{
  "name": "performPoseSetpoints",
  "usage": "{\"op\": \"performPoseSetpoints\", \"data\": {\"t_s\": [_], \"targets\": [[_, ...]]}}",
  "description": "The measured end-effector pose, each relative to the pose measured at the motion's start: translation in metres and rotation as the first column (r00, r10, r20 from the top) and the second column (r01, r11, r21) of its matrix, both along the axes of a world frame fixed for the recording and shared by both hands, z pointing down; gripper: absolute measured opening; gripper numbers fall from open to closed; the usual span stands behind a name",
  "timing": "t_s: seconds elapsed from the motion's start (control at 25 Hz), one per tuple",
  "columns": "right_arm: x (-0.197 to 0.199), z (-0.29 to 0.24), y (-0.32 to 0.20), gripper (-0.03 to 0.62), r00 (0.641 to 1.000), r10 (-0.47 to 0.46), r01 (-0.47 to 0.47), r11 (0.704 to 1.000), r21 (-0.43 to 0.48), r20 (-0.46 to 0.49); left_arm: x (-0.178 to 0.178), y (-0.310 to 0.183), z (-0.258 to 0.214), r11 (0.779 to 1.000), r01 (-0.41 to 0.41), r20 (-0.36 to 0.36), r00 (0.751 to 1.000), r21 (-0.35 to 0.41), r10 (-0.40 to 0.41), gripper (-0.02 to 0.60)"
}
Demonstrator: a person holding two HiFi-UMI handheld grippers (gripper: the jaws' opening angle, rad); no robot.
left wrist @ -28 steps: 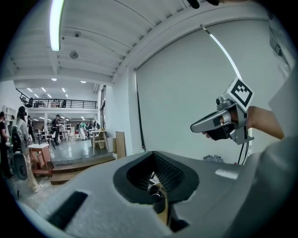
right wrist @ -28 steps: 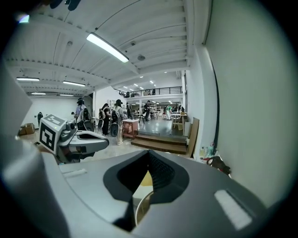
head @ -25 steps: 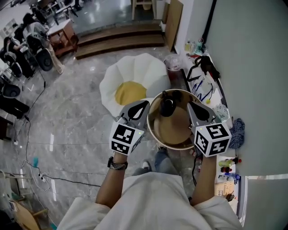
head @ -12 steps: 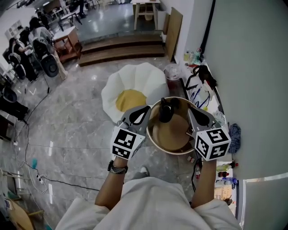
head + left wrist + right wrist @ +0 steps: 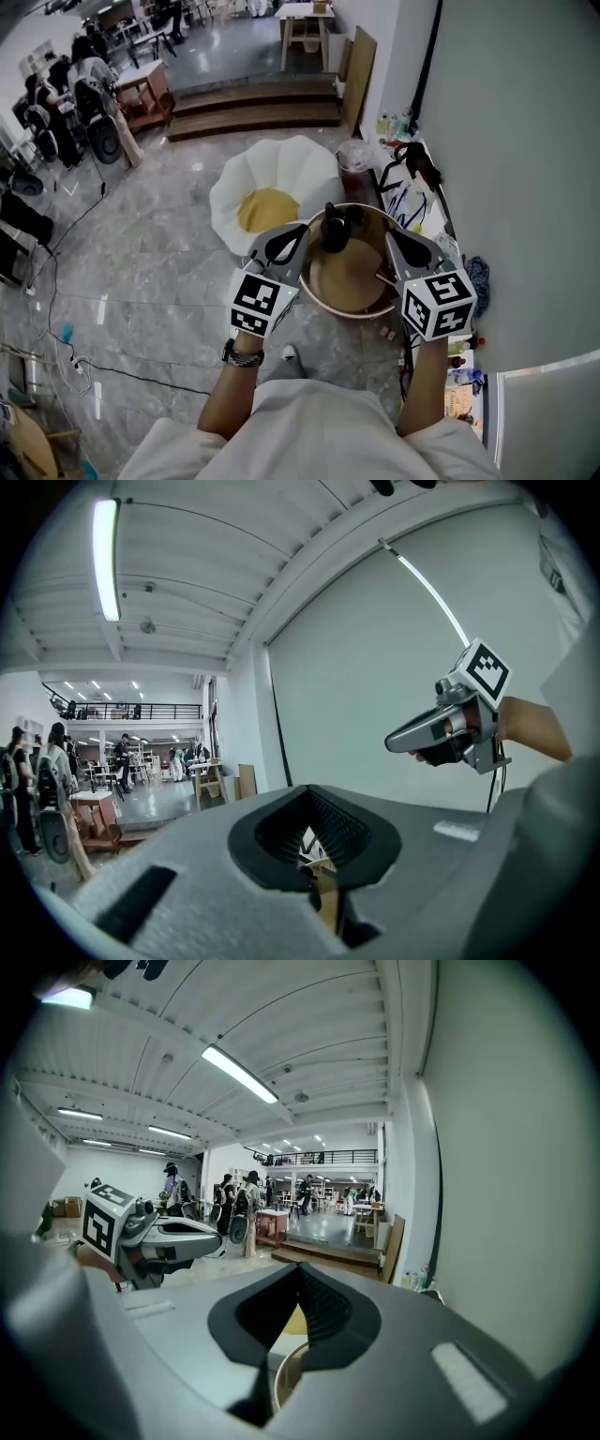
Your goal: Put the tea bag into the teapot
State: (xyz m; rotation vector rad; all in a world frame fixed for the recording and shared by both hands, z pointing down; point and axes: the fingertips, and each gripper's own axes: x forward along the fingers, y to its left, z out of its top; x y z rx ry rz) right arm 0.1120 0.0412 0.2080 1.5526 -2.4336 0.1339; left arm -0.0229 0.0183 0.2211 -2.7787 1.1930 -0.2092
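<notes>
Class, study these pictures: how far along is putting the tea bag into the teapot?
Nothing looks done. The left gripper and right gripper are both shut on nothing, held either side of the dark teapot on the round table. No tea bag can be made out. Finding, gripping and dropping it in all remain.

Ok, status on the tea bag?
Left gripper, right gripper shut, empty, above round table. Teapot at its far edge. Tea bag not made out. Nothing blocking teapot.
</notes>
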Motion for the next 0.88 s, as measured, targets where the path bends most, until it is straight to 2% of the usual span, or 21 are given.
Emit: {"op": "performPoseSetpoints", "data": {"t_s": [0.48, 0.88], "targets": [[0.000, -0.002, 0.081, 0.006, 0.999, -0.040, 0.040, 0.999, 0.026, -0.015, 0.007, 0.084, -0.016, 0.998, 0.027, -0.008, 1.000, 0.052, -0.026, 0.003], [0.000, -0.003, 0.114, 0.006, 0.999, -0.053, 0.053, 0.998, 0.034, -0.009, 0.006, 0.117, -0.016, 0.998, 0.036, 0.002, 0.999, 0.051, -0.036, 0.003]]}}
